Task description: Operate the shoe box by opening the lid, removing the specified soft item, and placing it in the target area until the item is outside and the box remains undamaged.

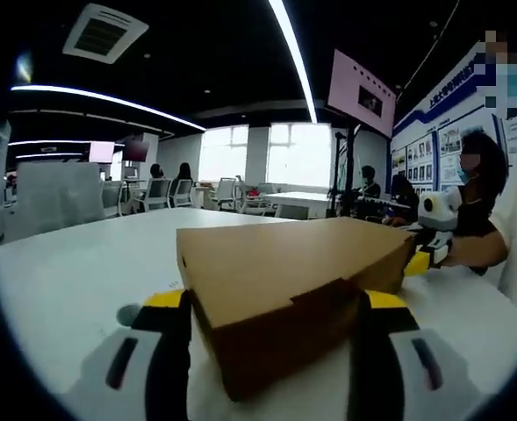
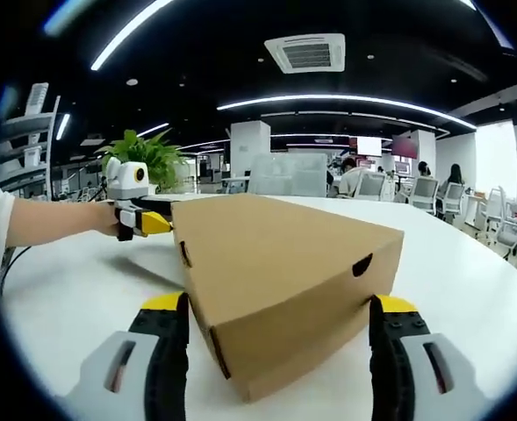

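An open-plan office runs behind the work: long ceiling light strips, bright windows, rolling chairs, and a broad white table (image 1: pixel 74 272) carrying everything.

In the left gripper view, the left gripper (image 1: pixel 276 338) rises from the bottom edge with its yellow-tipped jaws spread wide, one on each side of the near corner of the shoe box (image 1: pixel 284 281). Whether they press on the cardboard cannot be told. The brown box lies flat on the table with its lid down, its long axis running away and to the right, toward the right gripper (image 1: pixel 420 260), which sits at the far end, held by a person's hand.

In the right gripper view, a green potted plant (image 2: pixel 148 153) stands at the table's far left, and the left gripper (image 2: pixel 148 224) sits at the box's far left end on a bare forearm. The box (image 2: pixel 280 281) points one corner at the camera, its length receding leftward. The right gripper (image 2: pixel 280 342) brackets that corner with jaws wide apart; contact cannot be told.
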